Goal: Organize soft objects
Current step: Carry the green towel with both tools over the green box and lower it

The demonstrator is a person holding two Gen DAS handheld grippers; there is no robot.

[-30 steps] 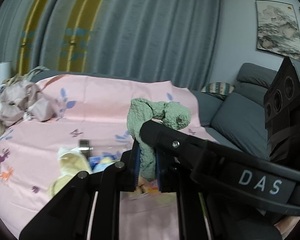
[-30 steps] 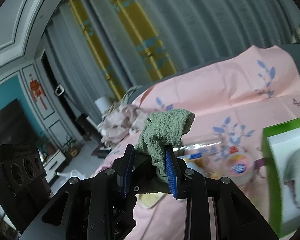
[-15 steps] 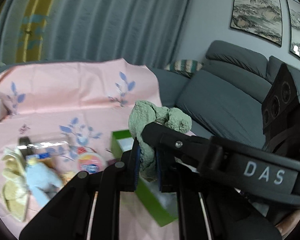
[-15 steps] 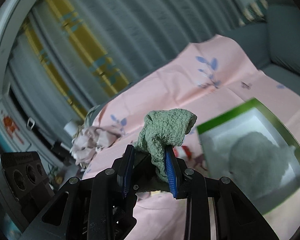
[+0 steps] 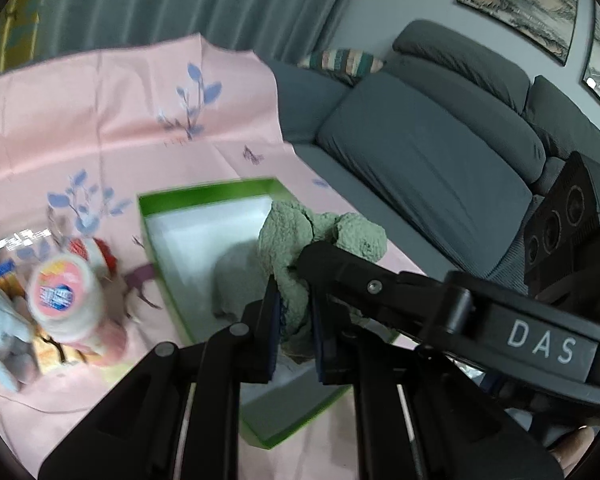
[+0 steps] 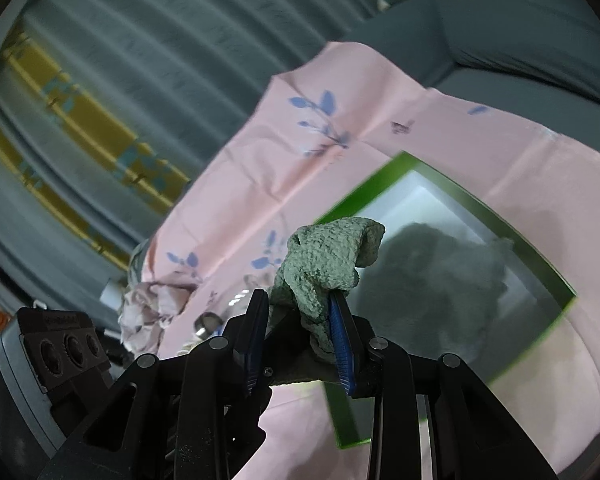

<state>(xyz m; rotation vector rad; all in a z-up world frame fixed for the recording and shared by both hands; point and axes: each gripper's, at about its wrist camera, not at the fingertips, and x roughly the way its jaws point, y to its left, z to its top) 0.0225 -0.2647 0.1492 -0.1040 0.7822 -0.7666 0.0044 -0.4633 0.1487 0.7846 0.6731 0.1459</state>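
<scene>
Both grippers hold the same sage-green fuzzy cloth (image 5: pixel 300 240) above the green-rimmed white box (image 5: pixel 204 196). My left gripper (image 5: pixel 294 300) is shut on one bunched end of it. The other end, the green cloth (image 6: pixel 328 256), is pinched by my right gripper (image 6: pixel 300 304) between its blue pads. The box (image 6: pixel 540 264) lies open on the pink sheet and a grey fuzzy cloth (image 6: pixel 432 280) lies inside it. In the left wrist view the grey cloth (image 5: pixel 236 280) shows just behind the fingers.
A pink-lidded white tub (image 5: pixel 64 296) and a pale blue soft toy (image 5: pixel 0 320) lie left of the box on the pink floral sheet (image 5: pixel 120 112). A grey sofa (image 5: pixel 440 152) runs along the right. A crumpled pinkish cloth (image 6: pixel 152 308) sits at the sheet's far end, by the curtains.
Both grippers swung to the right and tipped downward with the green cloth; the green box came from the edge of view to directly under them. The right gripper rolled. Grips are unchanged.
</scene>
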